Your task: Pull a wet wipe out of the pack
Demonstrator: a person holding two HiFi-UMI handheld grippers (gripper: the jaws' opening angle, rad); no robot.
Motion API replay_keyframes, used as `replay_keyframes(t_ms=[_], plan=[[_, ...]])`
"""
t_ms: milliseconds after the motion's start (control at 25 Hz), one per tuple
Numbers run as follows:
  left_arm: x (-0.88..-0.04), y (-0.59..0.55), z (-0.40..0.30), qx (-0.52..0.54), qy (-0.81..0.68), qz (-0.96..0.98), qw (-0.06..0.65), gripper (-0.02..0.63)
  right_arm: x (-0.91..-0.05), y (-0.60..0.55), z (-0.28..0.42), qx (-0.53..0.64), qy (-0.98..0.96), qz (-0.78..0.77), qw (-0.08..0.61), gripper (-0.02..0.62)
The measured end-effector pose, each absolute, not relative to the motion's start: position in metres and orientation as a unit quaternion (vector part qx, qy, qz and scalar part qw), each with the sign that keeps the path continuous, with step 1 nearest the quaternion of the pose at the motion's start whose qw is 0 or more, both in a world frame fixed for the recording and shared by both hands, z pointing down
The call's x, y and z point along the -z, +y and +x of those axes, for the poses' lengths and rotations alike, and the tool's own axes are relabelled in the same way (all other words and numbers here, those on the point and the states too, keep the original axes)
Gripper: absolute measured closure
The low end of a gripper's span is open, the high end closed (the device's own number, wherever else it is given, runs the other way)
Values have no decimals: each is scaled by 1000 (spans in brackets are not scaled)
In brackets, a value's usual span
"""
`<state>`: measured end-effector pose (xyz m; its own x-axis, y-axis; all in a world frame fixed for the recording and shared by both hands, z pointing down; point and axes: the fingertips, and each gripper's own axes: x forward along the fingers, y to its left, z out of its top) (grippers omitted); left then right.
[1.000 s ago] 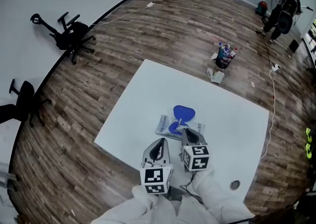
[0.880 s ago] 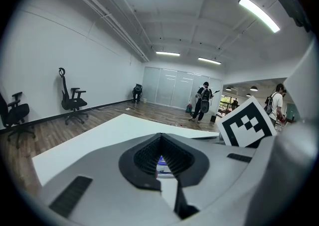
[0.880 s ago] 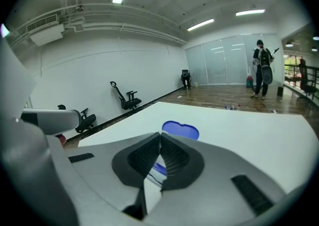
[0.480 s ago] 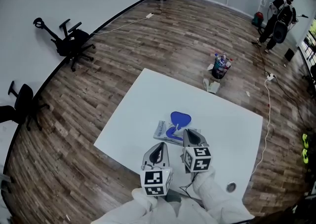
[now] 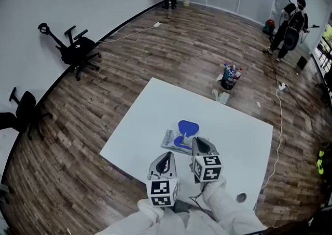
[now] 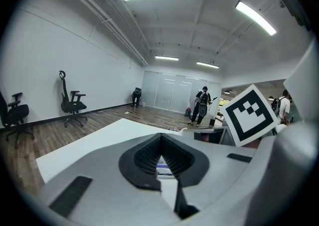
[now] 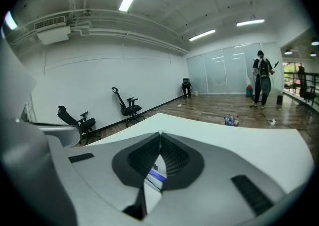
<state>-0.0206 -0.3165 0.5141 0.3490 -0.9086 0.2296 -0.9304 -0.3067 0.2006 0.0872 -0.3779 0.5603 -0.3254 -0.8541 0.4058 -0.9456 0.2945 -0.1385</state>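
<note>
Wipe pack (image 5: 173,139): flat soft rect. pouch, white w/ print, lies on matte white square table (image 5: 155,105), toward the person's side. Its glossy blue rounded lid flap (image 5: 188,127) stands open. Right gripper (image 5: 197,142) is over pack's right end, ribbed dark pads (image 7: 174,156) closed tip to tip; can't tell if a wipe's pinched. Left gripper (image 5: 167,156) is just beside pack, jaws closed too, nothing btwn. Wood-plank floor (image 5: 129,52) all round.
</note>
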Motion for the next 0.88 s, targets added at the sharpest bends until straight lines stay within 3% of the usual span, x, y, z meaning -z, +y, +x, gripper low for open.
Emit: replay_keyframes(t_ms=[880], plan=[[-493,-304,-1,-21,-547,826,136,606,-526,-353,115,-158,-786,590,96,583]])
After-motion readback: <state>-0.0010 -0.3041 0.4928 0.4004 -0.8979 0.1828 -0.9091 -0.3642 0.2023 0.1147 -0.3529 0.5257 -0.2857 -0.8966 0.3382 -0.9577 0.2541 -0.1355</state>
